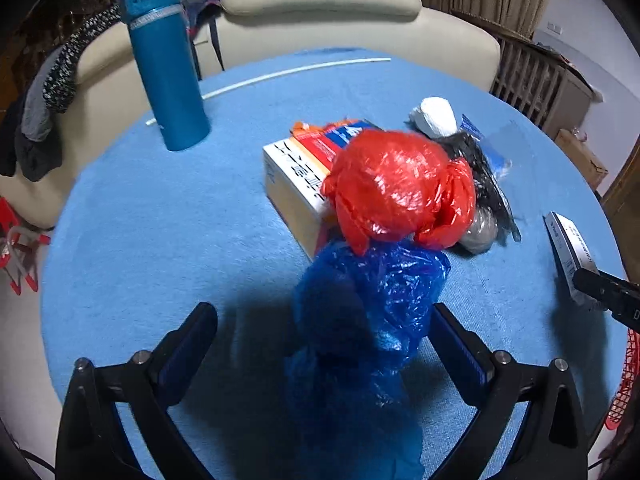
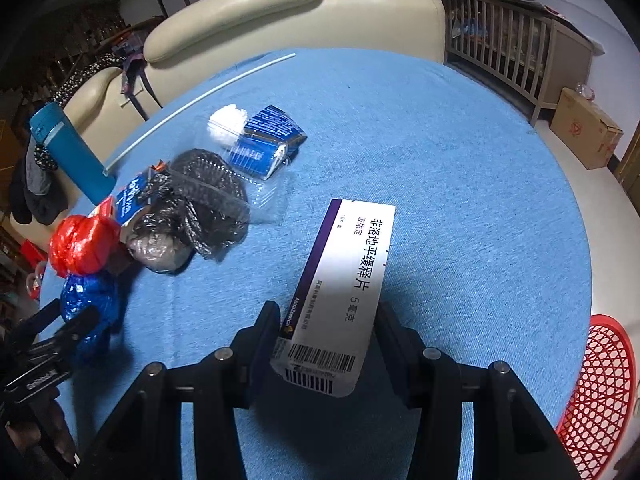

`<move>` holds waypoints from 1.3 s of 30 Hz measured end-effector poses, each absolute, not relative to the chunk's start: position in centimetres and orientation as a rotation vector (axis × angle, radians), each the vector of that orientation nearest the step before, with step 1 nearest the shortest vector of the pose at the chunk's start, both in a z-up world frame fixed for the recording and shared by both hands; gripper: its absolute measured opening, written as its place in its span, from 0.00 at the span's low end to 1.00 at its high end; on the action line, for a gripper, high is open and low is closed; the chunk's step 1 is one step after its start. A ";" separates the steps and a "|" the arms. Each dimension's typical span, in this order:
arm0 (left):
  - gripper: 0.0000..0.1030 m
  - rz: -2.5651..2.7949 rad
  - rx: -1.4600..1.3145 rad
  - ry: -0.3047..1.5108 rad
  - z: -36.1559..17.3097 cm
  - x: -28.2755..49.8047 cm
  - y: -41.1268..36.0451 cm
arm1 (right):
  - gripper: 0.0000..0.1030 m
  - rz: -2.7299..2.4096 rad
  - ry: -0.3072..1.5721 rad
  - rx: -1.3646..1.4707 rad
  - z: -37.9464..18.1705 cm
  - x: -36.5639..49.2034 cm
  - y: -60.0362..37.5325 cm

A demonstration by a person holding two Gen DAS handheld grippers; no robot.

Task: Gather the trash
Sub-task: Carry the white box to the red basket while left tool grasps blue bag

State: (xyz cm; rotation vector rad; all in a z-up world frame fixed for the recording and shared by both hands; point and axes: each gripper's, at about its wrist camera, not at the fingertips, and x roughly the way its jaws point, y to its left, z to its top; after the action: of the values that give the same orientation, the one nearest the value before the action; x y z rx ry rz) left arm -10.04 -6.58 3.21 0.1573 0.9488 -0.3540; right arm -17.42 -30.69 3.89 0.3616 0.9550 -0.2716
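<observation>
In the left wrist view, the left gripper [image 1: 326,334] stands wide, the crumpled blue bag [image 1: 368,304] between its fingers, unpinched; a red bag [image 1: 396,186] lies just beyond the blue bag, against a cardboard box [image 1: 292,184]. In the right wrist view, the right gripper [image 2: 328,328] clamps a white medicine box [image 2: 344,280], well right of the blue bag [image 2: 90,300]; a red basket [image 2: 600,392] sits beyond the table's [image 2: 460,200] right edge.

The white-and-purple medicine box [image 2: 340,280] carries the Chinese name "非洛地平缓释片", the strength "5 毫克", the brand "AstraZeneca" along its purple edge and a barcode at its near end.
</observation>
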 end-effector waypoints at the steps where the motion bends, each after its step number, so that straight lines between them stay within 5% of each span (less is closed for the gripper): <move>1: 0.65 -0.382 0.146 0.962 3.0 -10.1 -6.6 | 0.50 -0.270 0.955 0.358 3.9 -17.5 -30.6; 2: 0.51 -0.402 0.136 0.979 2.8 -10.0 -6.7 | 0.50 -0.269 0.955 0.354 3.9 -17.5 -30.6; 39: 0.50 -0.572 0.057 0.770 10.9 -16.0 -8.3 | 0.48 -0.315 0.748 0.449 9.0 -24.9 -32.8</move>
State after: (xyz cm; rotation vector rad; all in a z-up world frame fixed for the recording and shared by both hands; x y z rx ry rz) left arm -15.96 -8.33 10.88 0.0574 0.7701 -0.5721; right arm -24.85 -32.76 9.01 0.4488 0.7485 -0.3154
